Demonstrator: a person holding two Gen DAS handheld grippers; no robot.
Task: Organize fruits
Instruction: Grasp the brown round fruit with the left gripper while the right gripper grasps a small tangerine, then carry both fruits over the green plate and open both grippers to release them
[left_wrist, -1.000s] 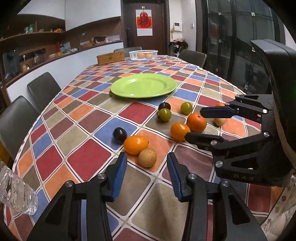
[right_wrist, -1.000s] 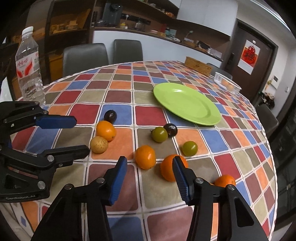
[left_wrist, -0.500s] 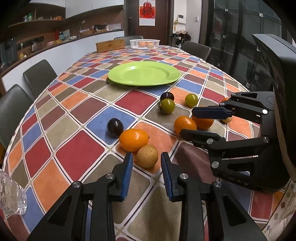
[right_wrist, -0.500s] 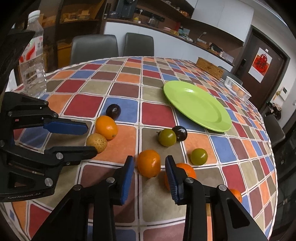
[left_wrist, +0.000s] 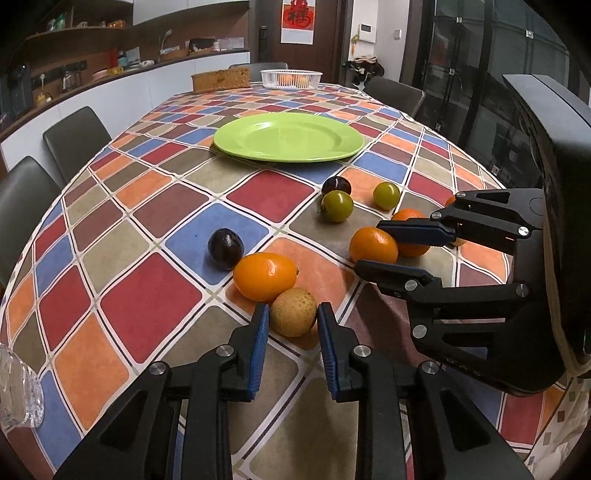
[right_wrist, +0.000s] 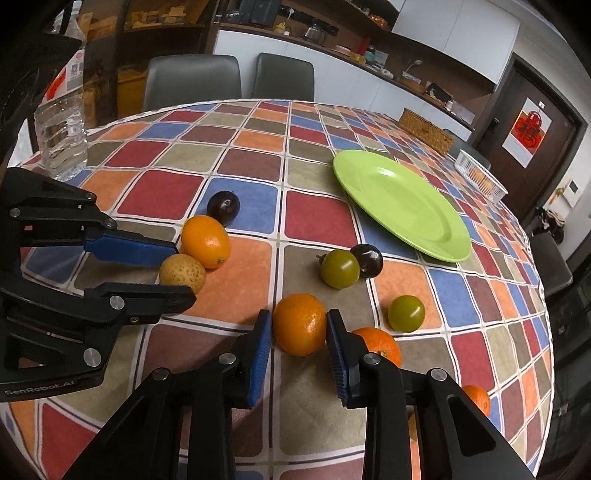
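Observation:
My left gripper (left_wrist: 291, 308) is shut on a tan round fruit (left_wrist: 293, 312), which rests on the checked tablecloth; both pads touch its sides. The right wrist view shows the same left gripper (right_wrist: 183, 273) on that tan fruit (right_wrist: 183, 273). My right gripper (right_wrist: 298, 314) has an orange (right_wrist: 300, 325) between its pads; its jaws are closing and the pads meet the peel. An oblong orange fruit (left_wrist: 264, 275) touches the tan one, with a dark plum (left_wrist: 225, 247) behind it. The green plate (left_wrist: 288, 138) farther back holds nothing.
Two green fruits (right_wrist: 340, 273) (right_wrist: 406, 313), a second dark plum (right_wrist: 367, 260) and another orange (right_wrist: 380, 345) lie near the right gripper. A water bottle (right_wrist: 64, 136) stands at the near left edge. A white basket (left_wrist: 291, 78), a wicker box (left_wrist: 219, 79) and chairs (left_wrist: 75, 134) are around the far end.
Both grippers have come forward and down to the fruit. The left jaws narrowed onto the tan fruit, and the right jaws narrowed around the orange.

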